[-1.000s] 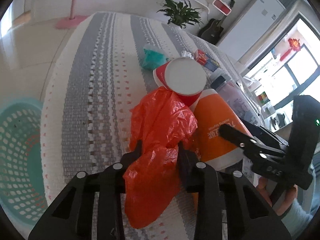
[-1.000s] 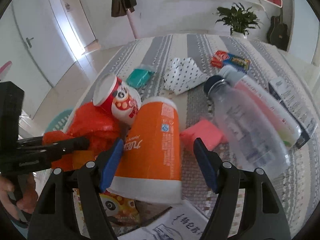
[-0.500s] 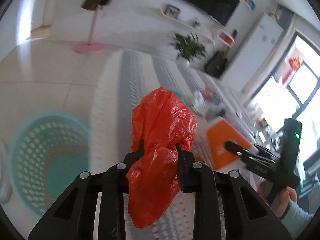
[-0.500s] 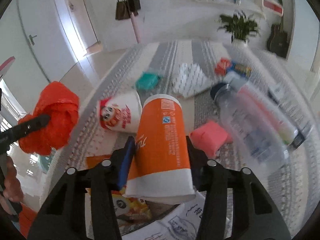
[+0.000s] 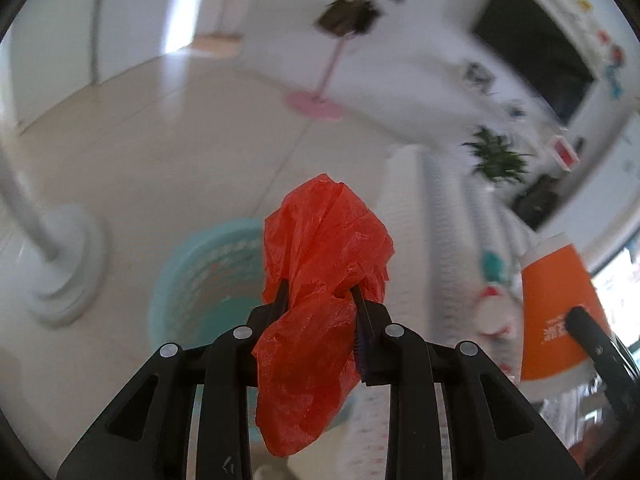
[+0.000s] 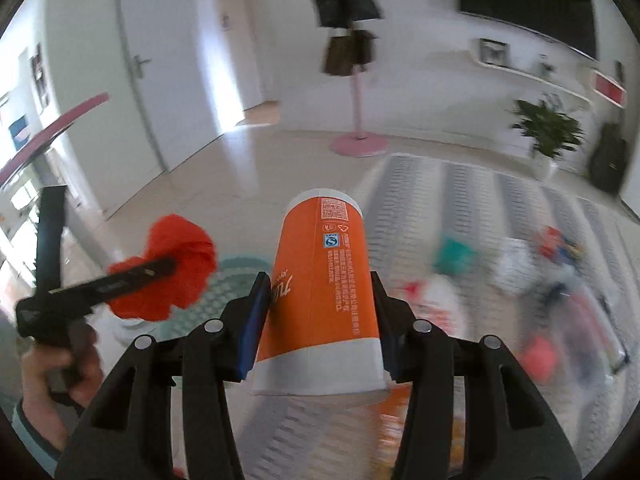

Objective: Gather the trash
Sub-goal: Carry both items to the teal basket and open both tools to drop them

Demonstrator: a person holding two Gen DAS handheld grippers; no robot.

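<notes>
My left gripper [image 5: 318, 292] is shut on a crumpled red plastic bag [image 5: 320, 280] and holds it in the air over a teal mesh basket [image 5: 200, 280] on the floor. My right gripper [image 6: 318, 292] is shut on a tall orange paper cup [image 6: 324, 300], lifted off the table. In the right wrist view the left gripper with the red bag [image 6: 172, 268] is at the left, above the basket [image 6: 232, 280]. The orange cup also shows at the right of the left wrist view [image 5: 556, 312].
The striped table [image 6: 460, 208] holds more trash, blurred: a teal packet [image 6: 452, 252], a red-and-white cup [image 6: 436, 300], a white spotted bag [image 6: 516, 264], a pink piece [image 6: 540, 356]. A white stand base [image 5: 60, 264] sits left of the basket. A pink coat stand [image 6: 358, 144] stands beyond.
Both grippers have lifted off the table and swung left toward the basket. The left took the red bag up with it; the right closed on the orange cup and raised it.
</notes>
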